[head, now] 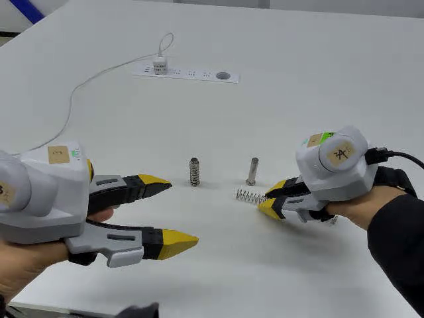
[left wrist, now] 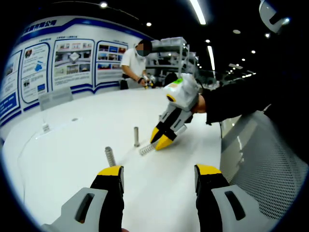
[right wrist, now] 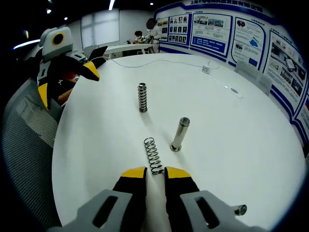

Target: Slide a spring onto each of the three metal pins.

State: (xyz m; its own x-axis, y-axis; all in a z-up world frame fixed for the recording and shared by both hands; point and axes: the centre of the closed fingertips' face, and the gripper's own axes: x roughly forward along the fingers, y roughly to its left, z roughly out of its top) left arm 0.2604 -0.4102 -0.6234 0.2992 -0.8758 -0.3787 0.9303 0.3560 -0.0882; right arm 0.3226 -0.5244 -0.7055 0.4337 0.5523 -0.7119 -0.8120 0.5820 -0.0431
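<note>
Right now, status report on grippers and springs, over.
Left gripper open, hovering. Right gripper shut on spring, beside bare pin. Second pin already loaded. Nothing in the way.

I had bare table (head: 265, 265) along the whole near side, between my left gripper (head: 184, 213), jaws spread, and my right gripper (head: 265, 201), so either could pass there freely. Mid-table, the sprung pin (head: 194, 171) and the bare pin (head: 252, 171) stood upright and apart with open surface between them, while the spring (head: 250, 195) pinched in my right gripper's tips lay across the approach just before the bare pin. A third pin (right wrist: 240, 210) lay flat beside my right gripper, and the strip (head: 189, 71) and cable (head: 79, 86) sat well back, out of the way.
</note>
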